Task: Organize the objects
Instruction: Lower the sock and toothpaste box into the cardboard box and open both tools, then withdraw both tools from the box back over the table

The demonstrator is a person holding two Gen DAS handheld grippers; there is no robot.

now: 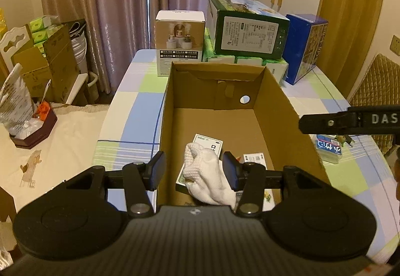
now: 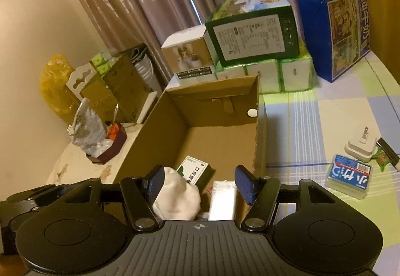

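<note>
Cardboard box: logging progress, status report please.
Left claw open, right claw open, both over brown cardboard box. White cloth inside on small cartons. Blue-labelled clear pack waits outside.

"DAS" in white letters on black arm of right tongs (image 1: 350, 123). "纯牛奶" on blue carton (image 2: 335, 33). "小竹" inverted on blue tissue pack (image 2: 348, 176). Green carton (image 2: 252, 31) label print illegible.
</note>
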